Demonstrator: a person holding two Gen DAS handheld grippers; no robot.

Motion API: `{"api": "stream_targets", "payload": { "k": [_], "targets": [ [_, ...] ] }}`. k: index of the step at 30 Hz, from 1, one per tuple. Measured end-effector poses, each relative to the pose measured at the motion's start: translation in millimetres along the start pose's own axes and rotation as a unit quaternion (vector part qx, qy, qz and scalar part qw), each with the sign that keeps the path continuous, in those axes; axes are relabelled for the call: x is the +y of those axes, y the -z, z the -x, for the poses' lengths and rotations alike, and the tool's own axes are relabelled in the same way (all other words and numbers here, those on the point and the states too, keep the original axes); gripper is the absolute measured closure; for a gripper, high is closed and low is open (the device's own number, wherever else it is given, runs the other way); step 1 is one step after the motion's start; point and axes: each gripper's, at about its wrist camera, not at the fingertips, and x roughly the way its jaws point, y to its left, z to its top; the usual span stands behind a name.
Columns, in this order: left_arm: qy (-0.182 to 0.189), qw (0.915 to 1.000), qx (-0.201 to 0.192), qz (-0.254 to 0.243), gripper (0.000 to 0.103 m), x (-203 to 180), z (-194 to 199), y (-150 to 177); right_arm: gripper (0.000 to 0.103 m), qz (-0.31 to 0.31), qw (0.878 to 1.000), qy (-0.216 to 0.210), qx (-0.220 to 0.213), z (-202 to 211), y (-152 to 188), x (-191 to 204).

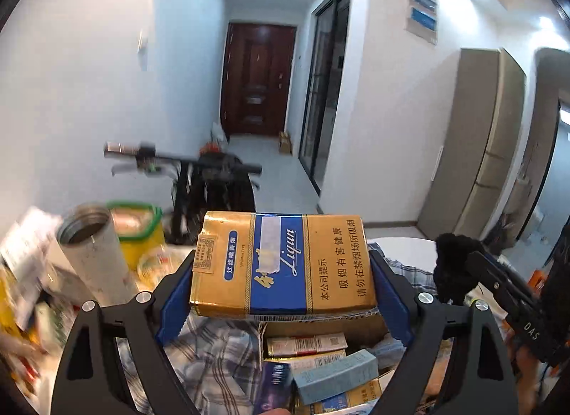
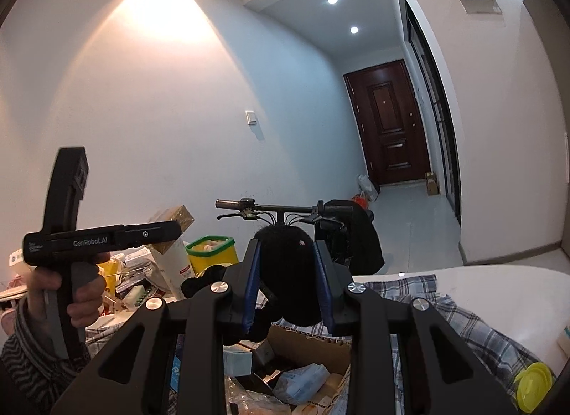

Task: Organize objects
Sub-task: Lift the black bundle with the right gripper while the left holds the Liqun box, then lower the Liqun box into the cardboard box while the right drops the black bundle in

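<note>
The left gripper [image 1: 281,272] has its blue fingers [image 1: 174,293] pinching a gold-and-blue cigarette carton [image 1: 281,261] by its short ends, held in the air above the open cardboard box [image 1: 320,326] of small packs. The carton looks light and stiff, its glossy wrap likely slippery, so a hold across the ends seems sound. The right gripper [image 2: 288,283] has its fingers [image 2: 251,283] clamped on a black fuzzy thing [image 2: 285,272], soft and easily squashed; what it is I cannot tell. Below lies a plaid cloth [image 2: 463,315] on the white desk [image 2: 498,283]. To the far left, a steel flask [image 1: 92,247] and a yellow tub [image 1: 139,233] blur; the clutter there is hard to make out
</note>
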Motion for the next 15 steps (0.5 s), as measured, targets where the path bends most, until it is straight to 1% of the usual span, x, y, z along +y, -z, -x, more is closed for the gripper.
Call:
{"api": "stream_targets", "payload": {
  "k": [1,3,4,6,9,12,13,15],
  "targets": [
    [0.013,0.9996,0.013,0.021,0.013,10,-7,0,0.075,-0.007,1.0,-0.001,0.005,-2,1,-3],
    [0.031,0.9979,0.026,0.051,0.013,21,-16,1,0.075,-0.015,1.0,0.0,0.015,-6,5,-8],
    [0.035,0.9974,0.031,0.054,0.013,22,-19,2,0.075,-0.018,1.0,0.002,0.021,-7,7,-10],
    [0.042,0.9964,0.059,0.043,0.013,16,-31,7,0.075,-0.028,0.999,0.006,0.03,-9,9,-14],
    [0.056,0.9948,0.085,0.011,0.013,-6,-44,15,0.075,-0.049,0.998,0.008,0.034,-9,9,-23],
    [0.038,0.9923,0.117,-0.01,0.013,-22,-55,23,0.075,-0.054,0.998,0.016,0.03,-1,11,-28],
    [0.028,0.9902,0.136,-0.016,0.013,-27,-61,27,0.075,-0.052,0.998,0.02,0.028,3,14,-28],
    [0.02,0.9871,0.158,-0.017,0.012,-31,-66,31,0.075,-0.054,0.998,0.022,0.024,2,10,-30]
  ]
}}
